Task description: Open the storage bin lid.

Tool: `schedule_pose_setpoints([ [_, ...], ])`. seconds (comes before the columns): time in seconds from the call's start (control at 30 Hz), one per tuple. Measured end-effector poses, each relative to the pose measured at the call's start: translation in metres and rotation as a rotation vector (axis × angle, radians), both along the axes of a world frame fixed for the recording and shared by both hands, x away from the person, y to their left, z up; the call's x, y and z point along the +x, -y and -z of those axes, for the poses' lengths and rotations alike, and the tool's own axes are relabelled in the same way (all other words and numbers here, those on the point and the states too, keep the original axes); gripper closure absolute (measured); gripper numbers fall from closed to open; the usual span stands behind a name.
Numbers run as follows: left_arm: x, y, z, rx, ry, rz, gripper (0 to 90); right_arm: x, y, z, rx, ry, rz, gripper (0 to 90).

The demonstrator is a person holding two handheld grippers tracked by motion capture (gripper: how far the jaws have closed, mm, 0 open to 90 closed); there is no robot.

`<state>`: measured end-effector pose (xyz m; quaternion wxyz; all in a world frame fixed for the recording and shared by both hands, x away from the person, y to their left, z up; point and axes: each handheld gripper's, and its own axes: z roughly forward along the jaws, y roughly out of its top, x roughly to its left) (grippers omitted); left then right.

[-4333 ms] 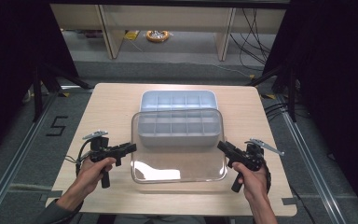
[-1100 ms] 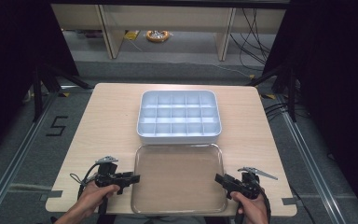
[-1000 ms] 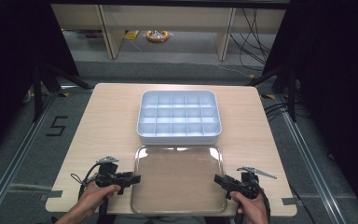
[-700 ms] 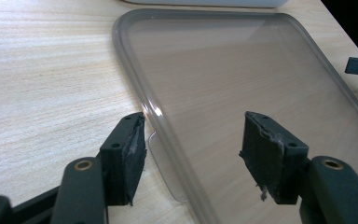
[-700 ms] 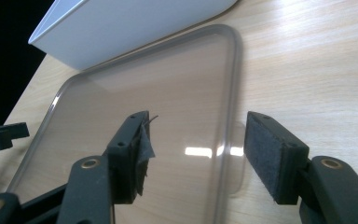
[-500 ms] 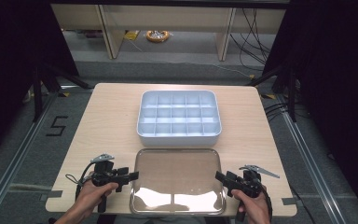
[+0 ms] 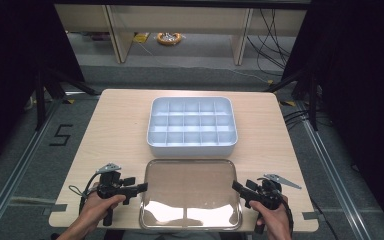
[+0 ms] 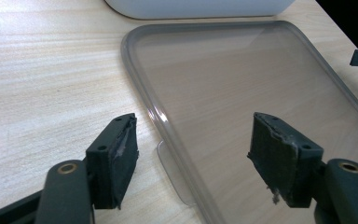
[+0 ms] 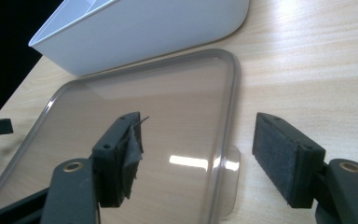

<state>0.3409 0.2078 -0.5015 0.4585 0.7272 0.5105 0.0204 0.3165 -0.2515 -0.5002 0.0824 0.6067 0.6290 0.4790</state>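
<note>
Since the earliest frame, the clear lid (image 7: 190, 192) has been taken off the white divided box (image 7: 192, 125) and laid flat on the table (image 7: 115, 125), just in front of the box. Both the left gripper (image 7: 140, 187) and the right gripper (image 7: 237, 186) are held with jaws spread, each astride a side rim, nothing pinched. The lid is judged light, thin, slightly flexible and slippery; its small side tabs (image 8: 175, 179) are best gripped
</note>
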Motion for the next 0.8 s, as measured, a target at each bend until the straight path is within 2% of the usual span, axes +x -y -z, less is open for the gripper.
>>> schedule_pose_setpoints([
  [0.03,0.000,0.000,-0.001,-0.002,0.008,0.002,30.0,0.000,0.002,-0.001,-0.020,0.017,-0.007,32.2],
  [0.07,0.000,0.000,-0.001,-0.003,0.012,0.001,29.3,0.000,0.001,-0.001,-0.012,0.017,-0.002,32.2],
  [0.1,0.000,0.001,-0.001,-0.007,0.017,-0.004,28.5,0.001,0.003,-0.001,-0.023,0.042,-0.014,32.2],
  [0.13,0.000,0.000,-0.001,-0.009,0.027,0.006,27.8,-0.001,-0.001,-0.004,0.005,0.004,0.010,32.2],
  [0.2,0.000,0.001,-0.001,-0.032,0.035,0.017,26.1,-0.001,0.000,-0.004,-0.011,0.040,0.010,32.0],
  [0.23,0.000,0.001,-0.001,-0.036,0.040,0.030,25.4,0.001,0.003,-0.004,-0.025,0.074,-0.014,31.9],
  [0.27,0.000,0.001,-0.001,-0.039,0.041,0.035,24.8,0.001,0.002,-0.004,-0.042,0.083,-0.003,31.8],
  [0.3,0.000,0.001,0.000,-0.043,0.043,0.036,24.3,0.000,0.003,-0.005,-0.032,0.089,-0.011,31.6],
  [0.33,0.000,0.001,0.000,-0.043,0.043,0.036,23.9,0.002,0.004,-0.005,-0.059,0.119,-0.018,31.4],
  [0.37,0.000,0.001,0.000,-0.041,0.043,0.034,23.9,0.002,0.004,-0.005,-0.059,0.119,-0.018,31.4],
  [0.4,-0.001,0.000,-0.001,-0.060,0.028,0.035,23.1,-0.002,0.000,-0.008,-0.031,0.083,0.004,31.5],
  [0.43,-0.002,0.000,-0.001,-0.075,0.022,0.034,22.6,-0.001,0.002,-0.007,-0.055,0.110,-0.005,31.4],
  [0.47,-0.002,0.000,-0.001,-0.075,0.022,0.034,22.1,-0.002,0.000,-0.009,-0.028,0.098,-0.012,31.4],
  [0.5,-0.005,0.002,-0.002,-0.081,0.037,0.034,21.9,-0.004,0.000,-0.011,-0.065,0.097,-0.011,31.3],
  [0.53,-0.005,0.002,-0.002,-0.081,0.037,0.034,21.7,-0.002,0.000,-0.008,-0.076,0.139,-0.029,31.0],
  [0.7,-0.012,0.001,-0.003,-0.079,0.044,0.061,20.9,-0.008,-0.005,-0.013,-0.078,0.114,-0.049,29.0],
  [0.8,-0.015,0.002,-0.004,-0.086,0.049,0.070,20.7,-0.010,-0.010,-0.013,-0.089,0.125,-0.070,27.9],
])
